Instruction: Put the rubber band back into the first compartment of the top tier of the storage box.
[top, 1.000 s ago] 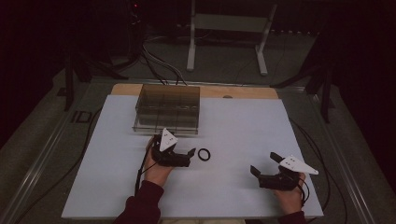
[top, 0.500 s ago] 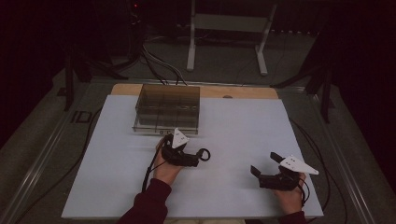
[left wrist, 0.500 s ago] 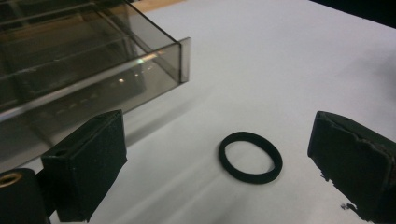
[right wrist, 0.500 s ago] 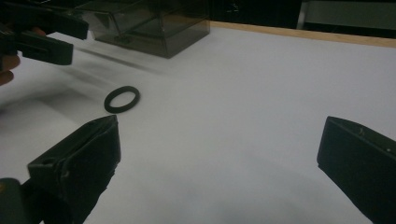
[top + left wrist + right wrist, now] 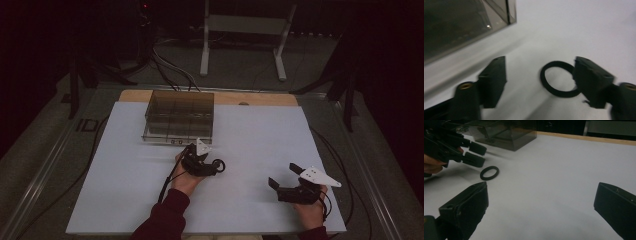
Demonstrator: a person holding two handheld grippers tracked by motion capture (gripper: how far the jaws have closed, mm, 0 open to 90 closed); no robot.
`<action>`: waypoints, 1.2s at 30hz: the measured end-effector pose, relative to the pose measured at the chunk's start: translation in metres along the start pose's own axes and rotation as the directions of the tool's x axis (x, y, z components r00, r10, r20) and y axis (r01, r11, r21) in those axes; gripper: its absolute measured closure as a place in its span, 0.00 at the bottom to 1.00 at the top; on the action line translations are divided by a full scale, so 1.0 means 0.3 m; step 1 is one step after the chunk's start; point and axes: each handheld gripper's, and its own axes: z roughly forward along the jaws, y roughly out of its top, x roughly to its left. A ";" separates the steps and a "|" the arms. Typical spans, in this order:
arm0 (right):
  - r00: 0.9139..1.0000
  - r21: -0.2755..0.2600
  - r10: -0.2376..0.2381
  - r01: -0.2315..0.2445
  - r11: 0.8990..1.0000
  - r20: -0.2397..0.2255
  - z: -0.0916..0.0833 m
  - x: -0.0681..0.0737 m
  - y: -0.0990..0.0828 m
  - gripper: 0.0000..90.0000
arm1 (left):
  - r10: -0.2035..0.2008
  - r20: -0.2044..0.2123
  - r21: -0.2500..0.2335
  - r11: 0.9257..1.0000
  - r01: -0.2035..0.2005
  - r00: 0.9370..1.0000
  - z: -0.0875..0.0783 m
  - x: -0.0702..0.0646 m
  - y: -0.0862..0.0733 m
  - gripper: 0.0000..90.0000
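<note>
On the left of the white table [image 5: 125, 200], I bring my left tongs [image 5: 216, 166] up to a black rubber ring [image 5: 218, 165] that lies flat on the surface, just in front of the smoky clear compartment box [image 5: 179, 116]. In the left gripper view the ring [image 5: 559, 78] sits between the two black jaws, close against the right-hand one; the jaws have just been closing, yet a wide gap remains on the other side and the pads do not press on the ring, so nothing is gripped. My left hand [image 5: 186, 177] rests low on the table behind the tongs, the dark red sleeve [image 5: 162, 220] trailing toward the near edge. Farther right, well apart from the ring, my right tongs [image 5: 284, 176] sit on the table with jaws spread wide and nothing between them. From the right gripper view, the ring [image 5: 489, 173] lies just beside the left tongs' tips.
</note>
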 end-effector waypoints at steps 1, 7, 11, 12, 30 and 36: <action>1.000 0.000 0.000 0.000 1.000 0.000 0.000 0.000 0.000 0.00 | 0.001 0.004 0.012 1.000 -0.001 1.000 0.005 0.002 -0.001 0.45; 1.000 0.000 -0.003 0.003 1.000 0.000 0.000 0.000 0.000 0.00 | 0.022 0.036 0.069 0.997 -0.025 0.999 0.036 0.000 -0.013 0.73; 1.000 0.001 -0.002 0.002 1.000 0.000 0.000 0.000 0.000 0.00 | 0.053 0.017 0.082 0.995 -0.055 0.998 0.036 -0.007 -0.011 0.89; 1.000 0.001 0.000 0.000 1.000 0.001 0.001 0.000 0.000 0.00 | 0.058 0.021 0.085 0.995 -0.059 0.998 0.035 -0.006 -0.011 0.94; 1.000 0.003 0.000 0.000 1.000 0.001 0.002 -0.001 -0.001 0.00 | 0.029 0.039 0.048 0.998 -0.031 0.999 -0.034 0.020 0.011 0.99; 1.000 0.004 0.000 0.000 1.000 0.001 0.002 -0.001 -0.001 0.00 | 0.028 0.026 0.032 0.999 -0.029 0.999 -0.075 0.036 0.024 0.99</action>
